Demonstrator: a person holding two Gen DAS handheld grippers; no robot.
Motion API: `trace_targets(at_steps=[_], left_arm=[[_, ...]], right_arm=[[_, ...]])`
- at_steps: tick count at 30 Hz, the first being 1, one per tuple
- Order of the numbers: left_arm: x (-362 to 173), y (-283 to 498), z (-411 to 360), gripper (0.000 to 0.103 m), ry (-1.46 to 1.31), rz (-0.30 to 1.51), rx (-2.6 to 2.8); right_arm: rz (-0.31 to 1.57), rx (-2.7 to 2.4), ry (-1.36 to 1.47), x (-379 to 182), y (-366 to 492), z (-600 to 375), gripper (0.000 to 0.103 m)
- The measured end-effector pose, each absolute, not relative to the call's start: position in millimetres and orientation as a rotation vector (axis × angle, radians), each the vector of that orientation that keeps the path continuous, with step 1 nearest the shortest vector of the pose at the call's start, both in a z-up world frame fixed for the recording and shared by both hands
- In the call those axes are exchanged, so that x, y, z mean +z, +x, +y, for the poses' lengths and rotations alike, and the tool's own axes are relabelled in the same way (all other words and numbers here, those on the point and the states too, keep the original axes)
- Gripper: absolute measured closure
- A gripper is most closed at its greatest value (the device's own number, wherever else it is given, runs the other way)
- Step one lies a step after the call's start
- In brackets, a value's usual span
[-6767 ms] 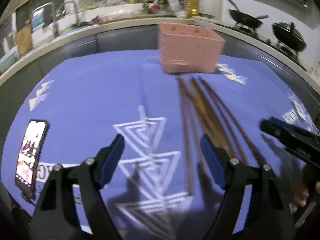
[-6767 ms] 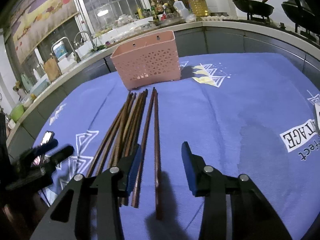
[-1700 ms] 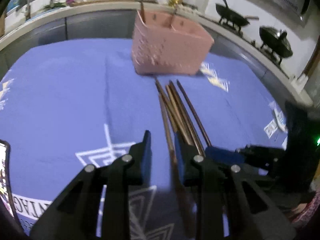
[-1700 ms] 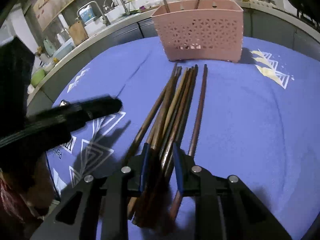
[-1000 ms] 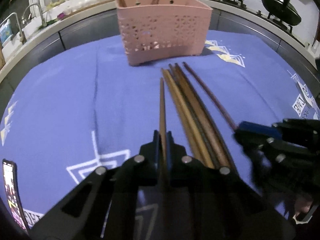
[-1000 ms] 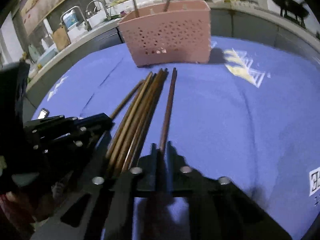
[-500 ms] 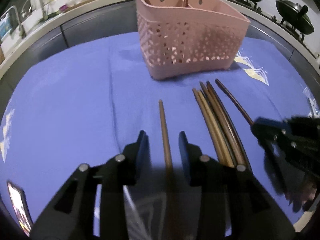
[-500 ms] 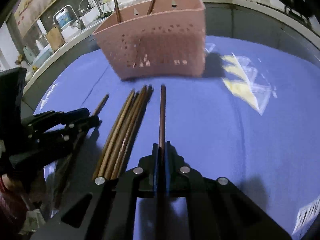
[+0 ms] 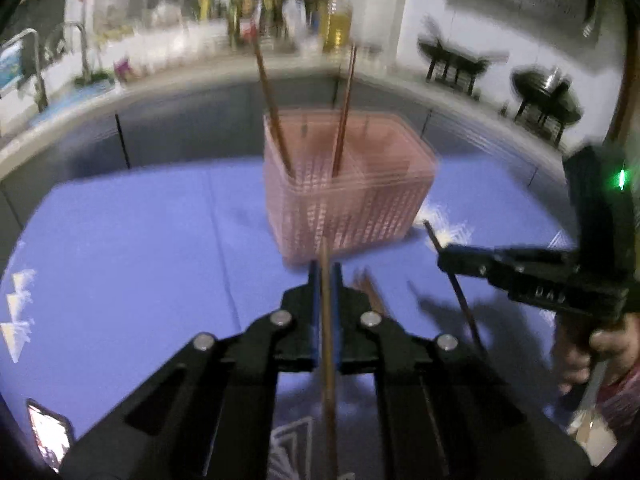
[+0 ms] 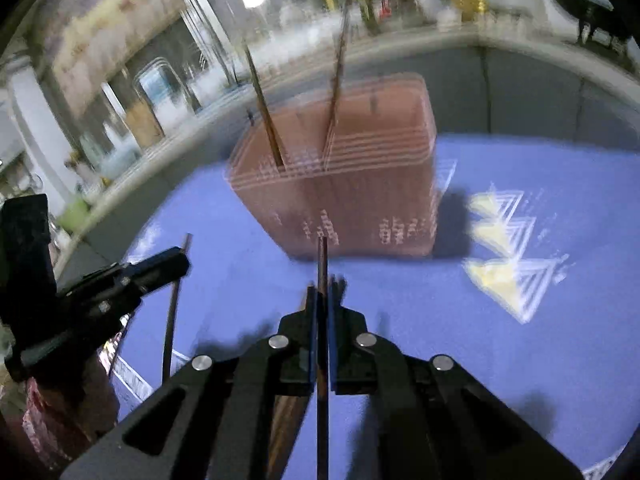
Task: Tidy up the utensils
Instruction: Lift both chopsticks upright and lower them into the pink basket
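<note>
Pink basket (image 9: pixel 352 200): perforated plastic, matt. Chopsticks (image 9: pixel 276 116): brown wood, smooth. Blue tablecloth (image 9: pixel 120 248): matt cloth. Gripper (image 9: pixel 326 280) frame: black plastic, metal rivets.

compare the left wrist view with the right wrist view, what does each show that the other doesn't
Only the left wrist view shows the phone at the cloth's near edge, the woks on the stove and the loose chopsticks still on the cloth.

Only the right wrist view shows the yellow triangle print and the barred window.

Both show the pink basket holding two upright chopsticks, the blue tablecloth, and the left hand-held gripper and right hand-held gripper each shut on one chopstick.
</note>
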State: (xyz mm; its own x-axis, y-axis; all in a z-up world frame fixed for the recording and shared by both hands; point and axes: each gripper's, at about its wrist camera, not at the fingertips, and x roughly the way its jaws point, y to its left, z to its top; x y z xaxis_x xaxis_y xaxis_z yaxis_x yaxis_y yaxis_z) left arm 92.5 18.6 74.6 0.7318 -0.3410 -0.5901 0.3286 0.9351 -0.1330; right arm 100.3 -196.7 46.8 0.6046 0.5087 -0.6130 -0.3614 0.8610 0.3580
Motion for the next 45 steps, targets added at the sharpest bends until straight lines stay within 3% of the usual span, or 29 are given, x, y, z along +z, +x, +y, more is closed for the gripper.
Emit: trace_targets(at_steps=[8, 17, 30, 36, 45], left_arm=[[121.2, 42.6, 41.6, 0.099, -0.079, 0.485, -0.327], [128.7, 44.4, 48.7, 0.099, -0.07, 0.506, -0.346], [277.9, 110.5, 19.8, 0.099, -0.063, 0.184, -0.364], [249.8, 183.1, -6.9, 0.099, -0.007, 0.271, -0.306], [168.1, 230.2, -17.8, 0.099, -0.001, 0.509, -0.313]], right_arm=[[0.469, 0.43, 0.248, 102.4, 31.4, -231.1, 0.098], [0.473, 0.455, 0.249, 111.6, 38.2, -233.4, 0.098], [0.199, 0.46, 0.241, 247.2, 125.7, -207.1, 0.098], [0.187, 0.361, 0.24, 228.3, 184.8, -189.1, 0.098], [0.439, 0.399, 0.262, 145.9, 237.3, -169.3, 0.098]])
